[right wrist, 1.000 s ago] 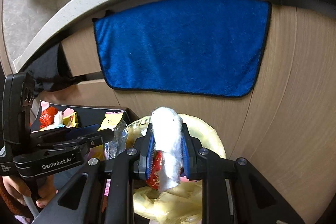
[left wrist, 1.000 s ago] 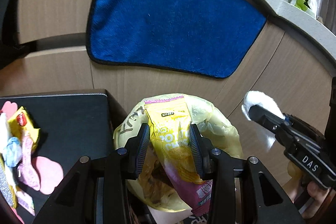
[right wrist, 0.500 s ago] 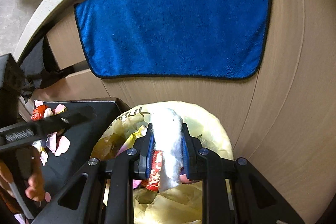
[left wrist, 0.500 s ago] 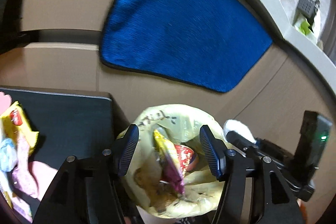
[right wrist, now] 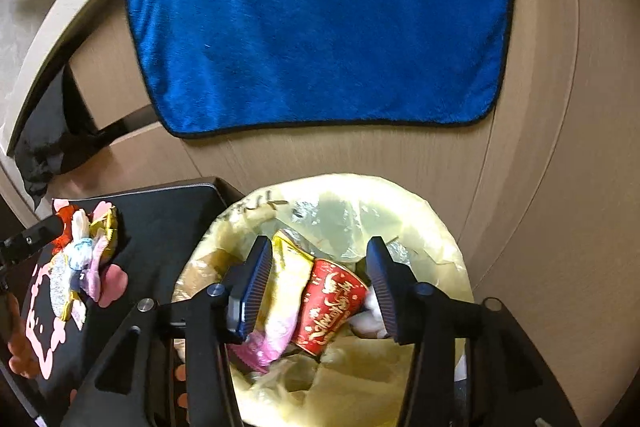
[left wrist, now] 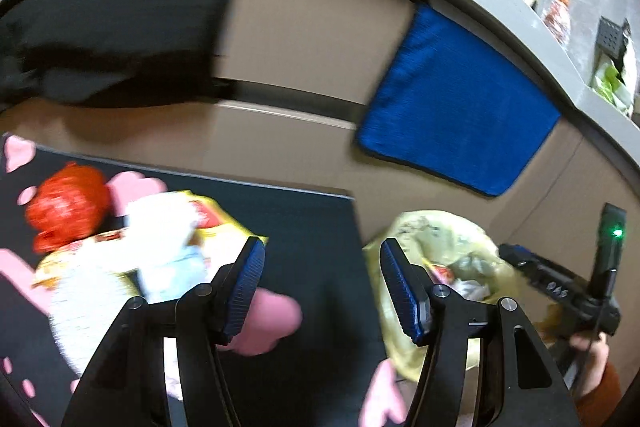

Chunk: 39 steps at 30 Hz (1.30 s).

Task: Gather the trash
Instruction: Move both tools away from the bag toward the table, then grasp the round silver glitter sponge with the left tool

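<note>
Wood-panelled cabinet front beneath a pale countertop, with a blue towel (right wrist: 320,23) hanging on it; below, a black mat (left wrist: 312,227) beside a bin lined with a yellow bag (right wrist: 400,203). Right gripper (right wrist: 320,283): jaws have just been opening, now apart and empty above the bag. White wad (right wrist: 370,315), red cup (right wrist: 332,307) and yellow snack packet (right wrist: 286,267) lie inside the bag. Left gripper (left wrist: 322,287): jaws apart, empty, over the mat. Remaining trash: red crumpled wrapper (left wrist: 66,205) and a blurred heap of wrappers (left wrist: 160,247) on the mat. Judged partly done, this pile left
</note>
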Tool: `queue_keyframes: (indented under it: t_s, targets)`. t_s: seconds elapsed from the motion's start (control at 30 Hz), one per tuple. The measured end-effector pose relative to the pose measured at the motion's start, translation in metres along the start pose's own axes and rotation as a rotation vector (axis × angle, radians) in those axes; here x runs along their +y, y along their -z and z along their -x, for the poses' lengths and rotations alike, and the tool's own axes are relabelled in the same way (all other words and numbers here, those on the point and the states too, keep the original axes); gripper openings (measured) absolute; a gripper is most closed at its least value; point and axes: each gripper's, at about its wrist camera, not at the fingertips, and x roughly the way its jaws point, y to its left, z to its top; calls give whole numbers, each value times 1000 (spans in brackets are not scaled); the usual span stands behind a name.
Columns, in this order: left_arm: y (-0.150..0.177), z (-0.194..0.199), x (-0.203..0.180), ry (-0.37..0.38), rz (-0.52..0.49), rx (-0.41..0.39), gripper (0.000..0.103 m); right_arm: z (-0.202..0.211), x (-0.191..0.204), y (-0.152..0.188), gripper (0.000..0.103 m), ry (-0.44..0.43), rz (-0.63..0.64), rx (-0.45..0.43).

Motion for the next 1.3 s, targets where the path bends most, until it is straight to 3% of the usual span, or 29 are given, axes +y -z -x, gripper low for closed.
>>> queue_keyframes:
  t_s: [0.2, 0.43, 0.63, 0.87, 1.2, 1.3]
  targets:
    - [9, 42, 69, -104, 66, -43, 61, 23, 52, 0, 47, -18, 69, -70]
    - [22, 88, 144, -181, 148, -87, 61, 34, 138, -1, 47, -137, 150, -88]
    - [44, 100, 201, -100, 263, -19, 61, 38, 206, 3, 47, -203, 240, -81]
    - [56, 76, 221, 6, 300, 66, 61, 31, 246, 20, 47, -227, 327, -25]
    - [64, 21, 235, 21, 387, 156, 61, 19, 238, 52, 47, -188, 366, 29]
    - [61, 13, 234, 27, 390, 142, 61, 14, 231, 58, 47, -167, 376, 46]
